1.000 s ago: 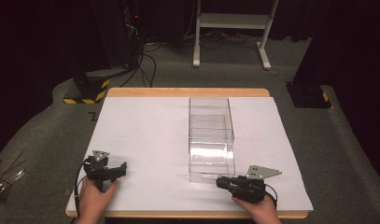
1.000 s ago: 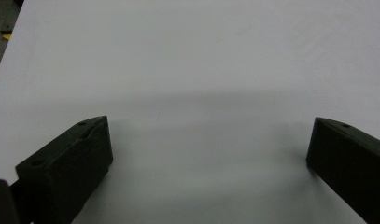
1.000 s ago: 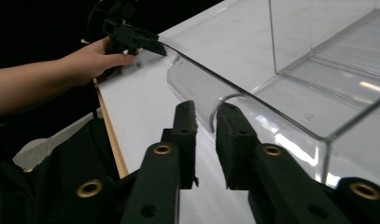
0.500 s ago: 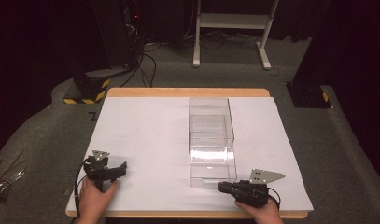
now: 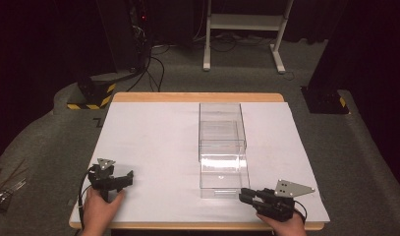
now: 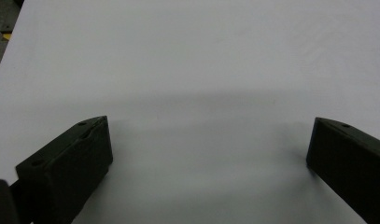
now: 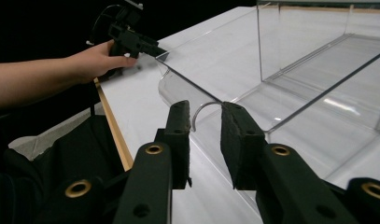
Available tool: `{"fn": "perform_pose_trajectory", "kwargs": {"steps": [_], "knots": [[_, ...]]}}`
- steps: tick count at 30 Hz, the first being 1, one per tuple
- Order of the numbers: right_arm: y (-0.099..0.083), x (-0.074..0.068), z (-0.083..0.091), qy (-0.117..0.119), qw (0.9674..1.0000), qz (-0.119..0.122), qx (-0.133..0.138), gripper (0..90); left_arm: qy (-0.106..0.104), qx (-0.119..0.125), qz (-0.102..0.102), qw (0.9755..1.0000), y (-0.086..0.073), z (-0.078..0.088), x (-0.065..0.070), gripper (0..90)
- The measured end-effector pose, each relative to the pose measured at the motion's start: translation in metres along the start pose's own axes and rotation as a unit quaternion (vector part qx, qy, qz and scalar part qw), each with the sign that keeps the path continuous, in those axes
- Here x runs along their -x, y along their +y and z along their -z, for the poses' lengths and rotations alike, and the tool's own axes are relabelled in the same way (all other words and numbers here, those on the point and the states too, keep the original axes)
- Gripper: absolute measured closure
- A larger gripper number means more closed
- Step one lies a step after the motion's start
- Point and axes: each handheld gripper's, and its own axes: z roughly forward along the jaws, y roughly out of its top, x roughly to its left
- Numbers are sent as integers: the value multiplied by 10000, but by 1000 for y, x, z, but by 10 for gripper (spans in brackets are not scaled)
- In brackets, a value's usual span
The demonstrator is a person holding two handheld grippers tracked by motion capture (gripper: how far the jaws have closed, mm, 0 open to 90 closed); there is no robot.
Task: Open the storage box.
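Note:
A clear plastic box (image 5: 221,115) lies in the middle of the white table sheet (image 5: 153,137), and its clear drawer (image 5: 223,172) is slid out toward me. My right gripper (image 5: 244,195) sits just off the drawer's near right corner. In the right gripper view its jaws (image 7: 204,135) have just been opening. They stand narrowly apart on either side of the curved pull (image 7: 200,112) on the drawer front (image 7: 290,107), and the pads do not press on it. My left gripper (image 5: 128,178) rests low over bare sheet at the near left with its jaws wide open (image 6: 208,140). The left gripper (image 7: 152,48) is empty.
The table's wooden edge (image 5: 197,97) borders the sheet. On the dark floor behind stand a white frame's legs (image 5: 242,29) and a block with a yellow-black striped base (image 5: 89,98). Some metal tools (image 5: 3,189) lie on the floor at the left.
The drawer has come out a little toward me. My right gripper has drawn back to the right along the near edge, and its jaws have parted. The left gripper stayed put.

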Motion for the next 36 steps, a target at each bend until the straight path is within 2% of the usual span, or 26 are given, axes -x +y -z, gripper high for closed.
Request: {"fn": "perform_pose_trajectory", "kwargs": {"steps": [10, 15, 18, 21, 25, 26, 27, 33, 36], "knots": [[12, 5, 13, -237, 9990, 29, 375, 710, 0, -3, 1, 10000, 0, 0, 0, 4], [15, 13, 16, -614, 9969, 50, 494, 687, 3, 4, 0, 10000, 0, 0, 0, 4], [13, 22, 18, -958, 9940, 47, 525, 672, -1, -4, -1, 10000, 0, 0, 0, 4], [10, 33, 19, -1420, 9885, -42, 520, 628, -1, -3, 1, 10000, 0, 0, 0, 4], [1, 48, 19, -2177, 9753, -93, 350, 576, -1, -4, 0, 10000, 0, 0, 0, 4], [-1, 51, 18, -2395, 9706, -81, 243, 559, 0, -1, -2, 10000, 0, 0, 0, 4], [-3, 53, 18, -2508, 9678, -66, 205, 538, 0, -4, 0, 10000, 0, 0, 0, 4], [-14, 63, 16, -3222, 9463, -133, -216, 473, -1, -3, 1, 10000, 0, 0, 0, 4], [-19, 68, 14, -3400, 9394, -203, -385, 445, 3, 1, 2, 10000, 0, 0, 0, 4]]}}
